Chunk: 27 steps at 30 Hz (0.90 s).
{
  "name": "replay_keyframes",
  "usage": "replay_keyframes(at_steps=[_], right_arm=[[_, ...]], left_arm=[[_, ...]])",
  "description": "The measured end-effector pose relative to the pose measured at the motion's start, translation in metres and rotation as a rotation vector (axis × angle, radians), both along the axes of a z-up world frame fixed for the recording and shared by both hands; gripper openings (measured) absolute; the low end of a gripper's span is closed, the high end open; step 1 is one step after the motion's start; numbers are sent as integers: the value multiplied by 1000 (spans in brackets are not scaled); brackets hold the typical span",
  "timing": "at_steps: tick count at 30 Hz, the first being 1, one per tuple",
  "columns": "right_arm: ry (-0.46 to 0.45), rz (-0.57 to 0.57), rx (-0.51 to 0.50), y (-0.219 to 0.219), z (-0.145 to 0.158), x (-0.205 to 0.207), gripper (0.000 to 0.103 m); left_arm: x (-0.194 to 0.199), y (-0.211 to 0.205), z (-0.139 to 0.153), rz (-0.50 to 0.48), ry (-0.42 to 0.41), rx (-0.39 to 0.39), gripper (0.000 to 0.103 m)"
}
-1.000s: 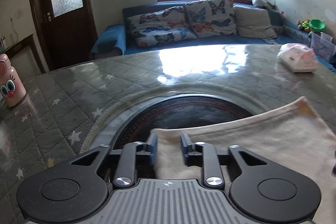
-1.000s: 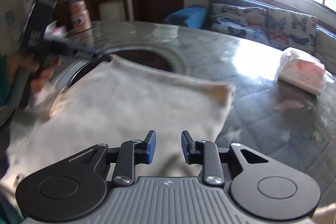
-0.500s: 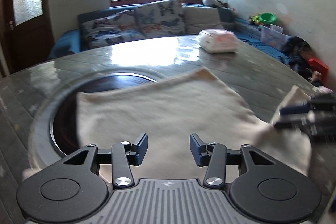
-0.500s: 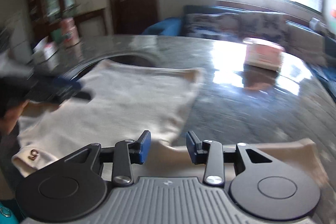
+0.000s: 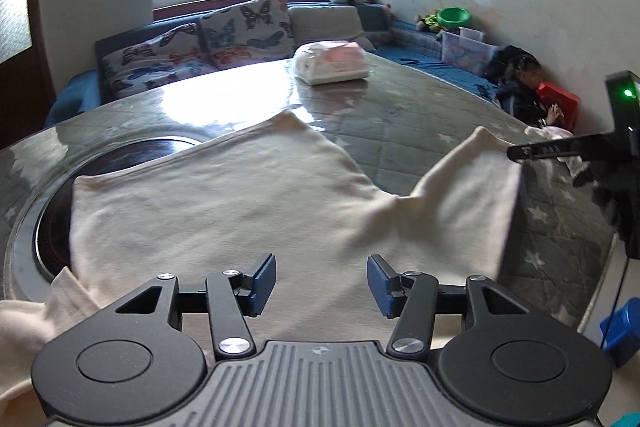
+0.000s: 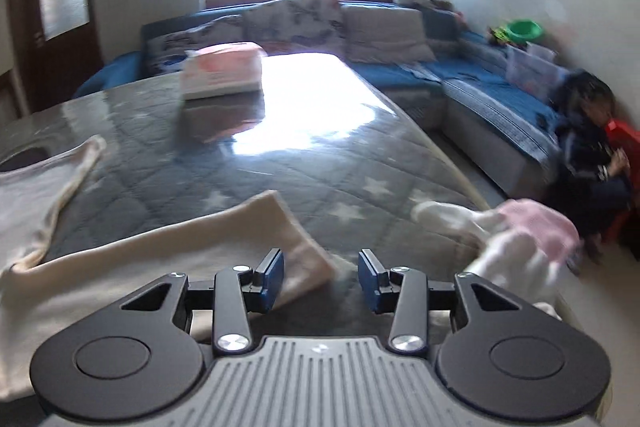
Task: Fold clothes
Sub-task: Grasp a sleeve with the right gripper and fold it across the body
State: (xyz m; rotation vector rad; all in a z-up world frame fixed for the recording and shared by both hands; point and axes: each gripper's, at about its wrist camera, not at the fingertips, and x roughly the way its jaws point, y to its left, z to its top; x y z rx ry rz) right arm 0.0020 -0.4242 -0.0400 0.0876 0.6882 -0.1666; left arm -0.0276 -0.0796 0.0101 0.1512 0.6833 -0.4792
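Cream shirt [image 5: 224, 203] lies spread flat on the quilted table [image 5: 420, 119], body partly over the dark round inset [image 5: 52, 227], one sleeve [image 5: 460, 187] stretched out to the right, likely laid out so the sleeve can be folded in. Left gripper [image 5: 321, 281] hovers over the near hem, jaws apart, holding nothing. Right gripper [image 6: 321, 277] sits over the sleeve end [image 6: 296, 247], jaws apart, also empty. Wipes pack [image 5: 332, 63] is well apart at the far side; pink-white cloth pile [image 6: 516, 231] at the right table edge. Versus half a second ago: both grippers' jaws stand wider, and the right one has swung right toward the sleeve.
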Motion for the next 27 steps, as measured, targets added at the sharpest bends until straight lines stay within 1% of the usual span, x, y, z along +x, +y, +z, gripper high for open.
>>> replay_keyframes(at_steps=[2, 4, 5, 6, 8, 9, 11, 17, 20, 23, 25, 27], right_arm=[[-4, 3, 31, -4, -2, -2, 42], [-8, 12, 49, -4, -1, -3, 40], [-9, 18, 59, -3, -1, -5, 36], [-9, 30, 65, -2, -1, -6, 28], [-10, 44, 69, 1, 1, -7, 19], [-14, 49, 74, 2, 2, -8, 13], [-34, 46, 80, 2, 6, -13, 10], [-137, 47, 72, -1, 34, -31, 9], [-135, 54, 69, -1, 36, -29, 9], [-101, 66, 71, 3, 31, -24, 9], [-106, 76, 76, 6, 35, -24, 9], [-125, 101, 92, 11, 47, -28, 9]], left_arm=[[-2, -4, -1, -6, 1, 6, 55], [-3, -8, -2, -10, 4, 12, 55], [-4, -9, -2, -14, 4, 14, 55], [-4, -12, -2, -17, 5, 15, 55], [-6, -16, -3, -25, 6, 18, 55], [-7, -18, -4, -28, 5, 22, 55], [-7, -21, -5, -35, 4, 28, 55], [-10, -30, -8, -58, 2, 40, 57], [-10, -35, -12, -70, 5, 44, 57], [-11, -41, -17, -82, 9, 54, 58], [-10, -42, -19, -82, 15, 56, 58], [-10, -39, -17, -78, 15, 46, 59]])
